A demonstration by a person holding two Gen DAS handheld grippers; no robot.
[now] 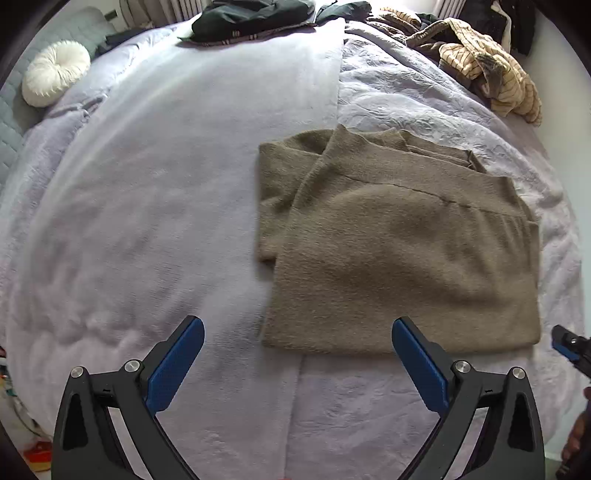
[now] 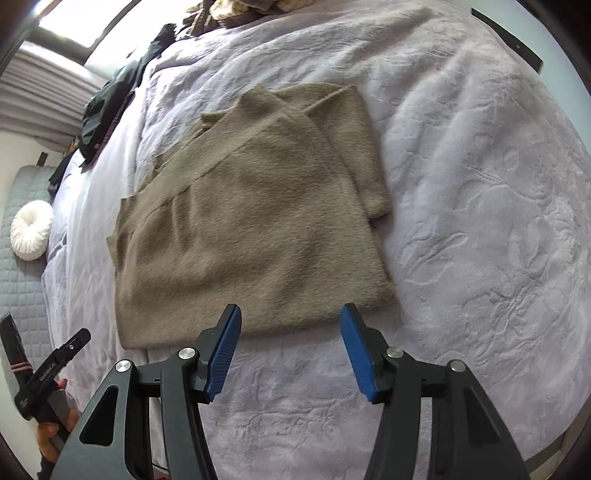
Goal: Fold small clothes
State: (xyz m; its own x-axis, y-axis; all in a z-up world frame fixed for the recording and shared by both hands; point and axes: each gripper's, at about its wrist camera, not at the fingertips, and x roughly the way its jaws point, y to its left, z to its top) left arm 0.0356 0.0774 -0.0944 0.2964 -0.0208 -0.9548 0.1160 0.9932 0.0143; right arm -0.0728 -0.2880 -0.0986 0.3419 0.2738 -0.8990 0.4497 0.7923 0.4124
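Observation:
A brown knit sweater (image 1: 399,251) (image 2: 251,221) lies folded into a rough rectangle on the lilac bedspread (image 1: 147,192) (image 2: 480,184), sleeves tucked across its top. My left gripper (image 1: 297,325) hangs open above the sweater's near left corner, nothing between its blue pads. My right gripper (image 2: 291,310) is also open, jaws less wide, above the sweater's near edge and clear of the cloth. In the left wrist view a tip of the right gripper's fingers (image 1: 567,345) shows at the right edge. In the right wrist view the left gripper's fingers (image 2: 74,341) and a hand show at the lower left.
Loose clothes are piled along the far side of the bed: a cream striped garment (image 1: 491,74) and a dark garment (image 1: 251,16). A white round cushion (image 1: 55,72) (image 2: 31,230) rests by a grey quilted surface (image 2: 22,295). Bare bedspread stretches left of the sweater.

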